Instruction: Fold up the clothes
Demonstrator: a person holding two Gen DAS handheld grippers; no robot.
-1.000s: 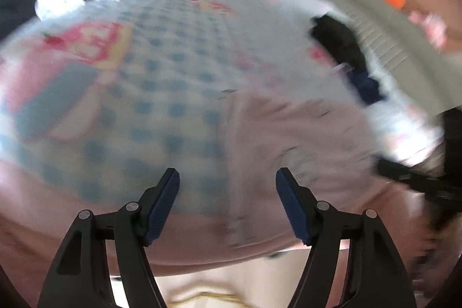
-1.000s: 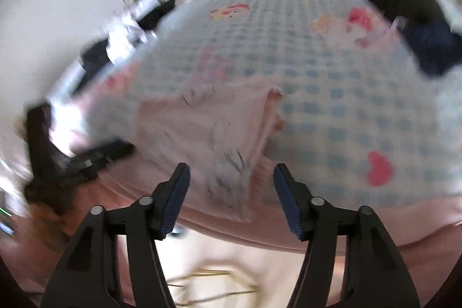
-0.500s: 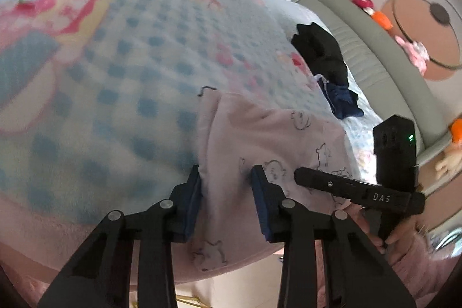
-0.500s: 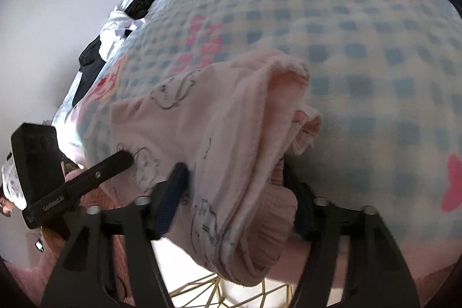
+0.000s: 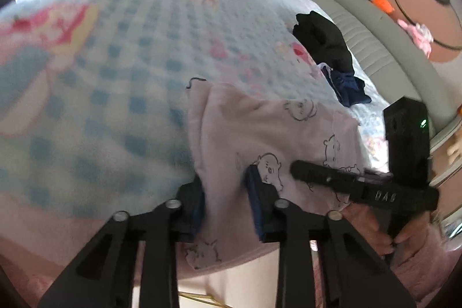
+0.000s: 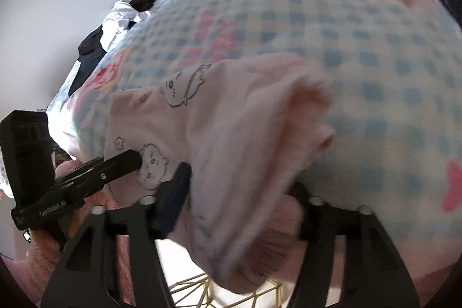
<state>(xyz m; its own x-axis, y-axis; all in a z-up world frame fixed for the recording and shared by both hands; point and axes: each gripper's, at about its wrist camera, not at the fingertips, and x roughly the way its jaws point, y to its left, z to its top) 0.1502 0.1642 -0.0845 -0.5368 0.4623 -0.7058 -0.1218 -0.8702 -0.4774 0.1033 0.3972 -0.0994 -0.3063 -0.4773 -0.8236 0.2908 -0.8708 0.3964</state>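
Note:
A pale pink garment with small cartoon prints (image 5: 260, 132) lies folded at the near edge of the bed. My left gripper (image 5: 228, 201) is shut on its left edge. My right gripper (image 6: 239, 192) is closed around the bunched right edge of the same garment (image 6: 231, 117); its right finger is hidden by cloth. Each gripper shows in the other's view, the right one in the left wrist view (image 5: 361, 186) and the left one in the right wrist view (image 6: 95, 178).
The bed has a blue-checked cartoon blanket (image 5: 130, 62) with a pink border. A black and navy clothes pile (image 5: 329, 54) lies at the right by a grey headboard (image 5: 375, 31). Dark and white clothes (image 6: 115, 28) lie at the far left edge.
Both grippers moved in onto the pink garment from open and apart, then closed on its left and right edges. The cloth has bunched up in the right gripper.

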